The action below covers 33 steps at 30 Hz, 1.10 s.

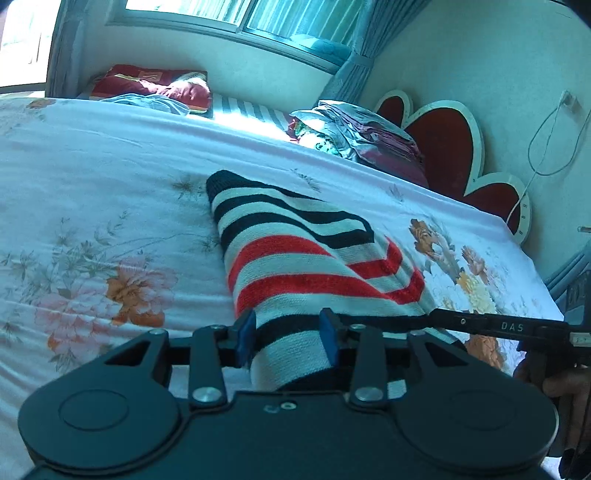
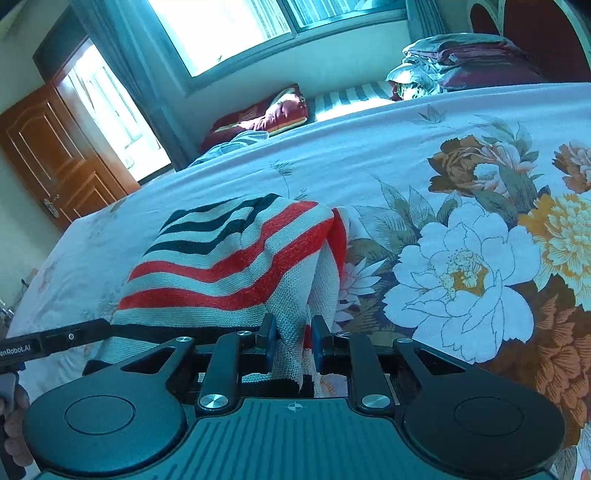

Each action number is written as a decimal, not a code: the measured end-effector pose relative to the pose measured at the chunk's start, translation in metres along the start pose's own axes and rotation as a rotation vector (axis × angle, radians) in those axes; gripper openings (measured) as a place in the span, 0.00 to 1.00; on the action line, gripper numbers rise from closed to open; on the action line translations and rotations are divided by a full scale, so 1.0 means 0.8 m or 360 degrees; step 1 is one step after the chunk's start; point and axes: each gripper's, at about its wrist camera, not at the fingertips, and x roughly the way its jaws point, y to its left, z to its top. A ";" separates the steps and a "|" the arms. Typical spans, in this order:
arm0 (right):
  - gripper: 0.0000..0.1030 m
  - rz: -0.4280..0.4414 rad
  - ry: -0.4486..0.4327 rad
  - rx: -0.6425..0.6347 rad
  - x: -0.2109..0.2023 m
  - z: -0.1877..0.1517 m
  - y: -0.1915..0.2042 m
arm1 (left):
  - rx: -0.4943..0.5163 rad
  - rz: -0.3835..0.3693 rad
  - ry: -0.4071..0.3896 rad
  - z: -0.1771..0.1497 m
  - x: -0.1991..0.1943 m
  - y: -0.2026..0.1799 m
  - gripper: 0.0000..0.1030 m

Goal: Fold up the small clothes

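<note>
Surroundings: folded bedding pile (image 1: 354,133) far right by the red heart-shaped headboard (image 1: 443,147); red pillow (image 1: 155,86) far left under the window (image 2: 236,29); wooden door (image 2: 55,155) at left
Garment: knitted striped sweater (image 1: 295,266), ribbed, red, black and white bands; lies part-folded on the floral bedsheet (image 1: 110,184), near edge
Left gripper (image 1: 287,334): fingers narrow, sweater hem between the blue pads
Right gripper (image 2: 291,339): fingers narrow, knit fold between them

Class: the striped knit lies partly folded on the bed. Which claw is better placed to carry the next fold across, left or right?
Probably the left: the left claw straddles a broad flat band of the striped knit, while the right claw has only a thin bunched edge between its pads.
</note>
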 end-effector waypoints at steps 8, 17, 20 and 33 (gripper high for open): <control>0.33 0.0117 0.0037 0.0167 -0.012 -0.021 -0.001 | -0.0117 -0.0025 -0.0026 -0.020 -0.006 0.001 0.40; 0.22 -0.0028 0.0072 -0.0041 -0.011 -0.033 0.006 | -0.0050 0.0038 0.0198 -0.066 0.023 -0.018 0.43; 0.22 -0.0079 0.0060 -0.0082 -0.014 -0.035 0.014 | -0.0117 0.0043 0.0160 -0.065 0.013 -0.015 0.43; 0.22 -0.0205 0.0230 -0.0348 -0.020 -0.070 0.037 | -0.0116 0.0188 0.0166 -0.079 -0.030 0.011 0.43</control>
